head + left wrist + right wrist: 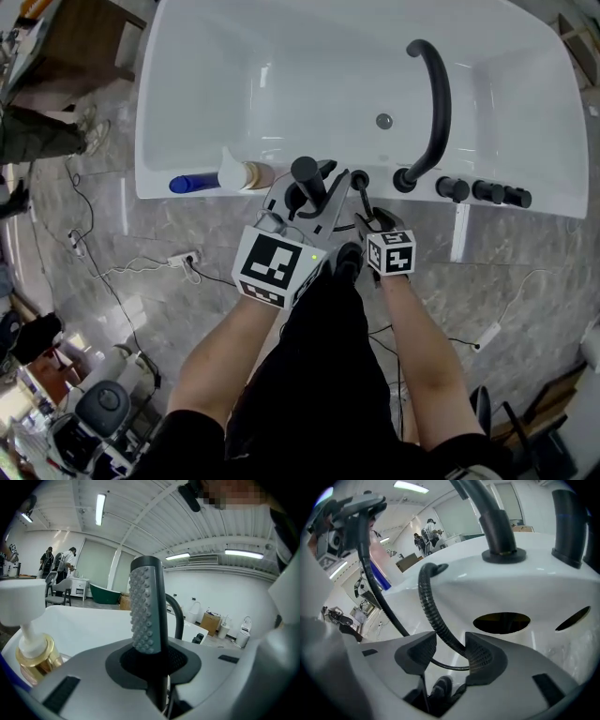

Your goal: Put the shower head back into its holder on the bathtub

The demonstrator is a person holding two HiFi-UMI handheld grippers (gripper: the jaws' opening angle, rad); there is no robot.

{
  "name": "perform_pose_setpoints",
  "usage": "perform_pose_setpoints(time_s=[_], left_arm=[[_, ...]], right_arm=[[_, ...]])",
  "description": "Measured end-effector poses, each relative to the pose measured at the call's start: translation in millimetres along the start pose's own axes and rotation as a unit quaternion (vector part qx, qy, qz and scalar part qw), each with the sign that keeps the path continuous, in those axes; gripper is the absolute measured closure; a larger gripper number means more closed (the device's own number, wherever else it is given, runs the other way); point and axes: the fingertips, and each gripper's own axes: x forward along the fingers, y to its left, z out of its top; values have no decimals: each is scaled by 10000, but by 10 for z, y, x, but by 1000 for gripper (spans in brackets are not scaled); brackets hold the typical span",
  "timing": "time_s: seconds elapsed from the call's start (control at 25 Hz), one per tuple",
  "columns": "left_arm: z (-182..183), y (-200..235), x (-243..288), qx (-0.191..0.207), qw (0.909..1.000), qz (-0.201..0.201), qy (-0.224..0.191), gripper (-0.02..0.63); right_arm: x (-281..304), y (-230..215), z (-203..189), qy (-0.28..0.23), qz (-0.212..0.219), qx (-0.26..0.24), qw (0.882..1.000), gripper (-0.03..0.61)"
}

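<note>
Shower head [146, 606] stands upright in the left tongs [154, 660], which are clamped on its black handle (grey nozzle face toward that camera). It is held over the near rim of the bathtub [187, 94], beside a pump bottle [246, 174]. The right tongs [449, 656] gape wide, and the ribbed hose [429, 606] runs ungripped between their jaws, close by the right-hand one.

A gold pump bottle [253, 174] stands just beside a blue bottle [192, 184], a curved black spout [436, 94] rises near a row of black knobs [487, 192], and a white power strip [178, 258] lies on the marble floor [94, 216].
</note>
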Motion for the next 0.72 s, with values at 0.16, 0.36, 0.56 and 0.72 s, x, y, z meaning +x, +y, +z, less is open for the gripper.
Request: perform_pose_setpoints(time_s=[0.16, 0.36, 0.56, 0.72], left_arm=[[-66, -57, -32, 50, 10000, -48, 36, 534], [87, -122, -137, 1, 10000, -59, 0, 534], [562, -174, -351, 51, 9997, -100, -235, 534], [925, -235, -421, 159, 9990, -144, -400, 534]], right_arm=[[-6, -80, 3, -50, -225, -167, 9996, 488], [-422, -25, 65, 50, -202, -116, 9997, 505], [-839, 124, 327, 252, -254, -266, 9990, 505], [-963, 280, 564, 591, -168, -473, 9970, 505]])
